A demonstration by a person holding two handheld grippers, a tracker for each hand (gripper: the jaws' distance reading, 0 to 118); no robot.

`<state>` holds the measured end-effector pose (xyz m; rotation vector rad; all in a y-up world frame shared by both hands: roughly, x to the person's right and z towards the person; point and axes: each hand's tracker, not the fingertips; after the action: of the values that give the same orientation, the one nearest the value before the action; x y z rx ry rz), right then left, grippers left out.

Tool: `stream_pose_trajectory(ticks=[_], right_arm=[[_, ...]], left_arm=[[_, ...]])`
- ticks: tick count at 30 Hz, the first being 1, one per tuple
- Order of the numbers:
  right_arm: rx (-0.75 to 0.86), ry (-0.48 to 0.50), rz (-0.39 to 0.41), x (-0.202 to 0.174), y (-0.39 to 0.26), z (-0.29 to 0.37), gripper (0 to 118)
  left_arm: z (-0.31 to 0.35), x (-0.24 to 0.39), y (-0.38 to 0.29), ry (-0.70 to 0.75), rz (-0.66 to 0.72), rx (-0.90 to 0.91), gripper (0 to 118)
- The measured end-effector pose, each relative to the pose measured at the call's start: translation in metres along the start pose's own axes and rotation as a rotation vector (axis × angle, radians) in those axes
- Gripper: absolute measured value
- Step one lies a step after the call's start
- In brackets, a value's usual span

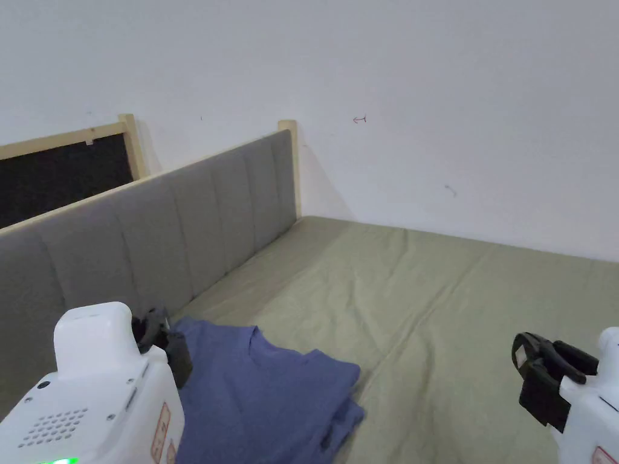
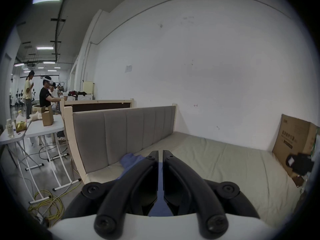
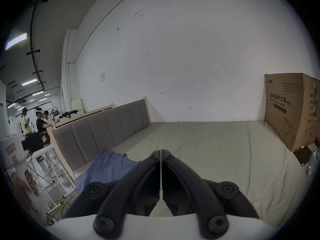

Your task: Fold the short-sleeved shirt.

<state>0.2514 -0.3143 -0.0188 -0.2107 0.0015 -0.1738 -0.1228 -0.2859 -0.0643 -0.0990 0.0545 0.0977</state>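
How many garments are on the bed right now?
1. A blue shirt lies folded on the bed, near the headboard, beside the left tool. Part of it is hidden behind that tool.

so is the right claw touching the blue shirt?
Apart. In the head view the right claw hangs over bare sheet, well clear of the folded blue shirt.

I can see lines of dark printed characters on the side of the cardboard box (image 3: 285, 112). The paper notice (image 3: 102, 77) on the wall is too small for me to read.
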Motion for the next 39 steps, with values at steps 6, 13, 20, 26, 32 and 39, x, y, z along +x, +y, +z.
stream_pose_trajectory(ticks=[6, 13, 20, 26, 32, 39], right_arm=[[-0.089, -0.046, 0.012, 0.026, -0.013, 0.002, 1], [-0.211, -0.086, 0.016, 0.049, -0.040, -0.013, 1], [-0.306, -0.077, 0.039, 0.057, -0.059, -0.030, 1], [-0.372, -0.044, 0.013, 0.055, -0.071, -0.041, 1], [-0.408, -0.039, -0.011, 0.056, -0.075, -0.045, 1], [-0.395, -0.048, -0.018, 0.065, -0.067, -0.028, 1]], left_arm=[[-0.160, -0.028, -0.025, -0.217, -0.009, -0.758, 6], [-0.272, -0.047, -0.145, -0.077, 0.079, -1.067, 85], [-0.321, -0.034, -0.194, -0.079, 0.116, -1.133, 103], [-0.321, 0.004, -0.247, -0.082, -0.209, -1.085, 118], [-0.308, -0.005, -0.249, -0.067, -0.126, -0.976, 118], [-0.275, -0.041, -0.209, -0.082, -0.093, -0.851, 1]])
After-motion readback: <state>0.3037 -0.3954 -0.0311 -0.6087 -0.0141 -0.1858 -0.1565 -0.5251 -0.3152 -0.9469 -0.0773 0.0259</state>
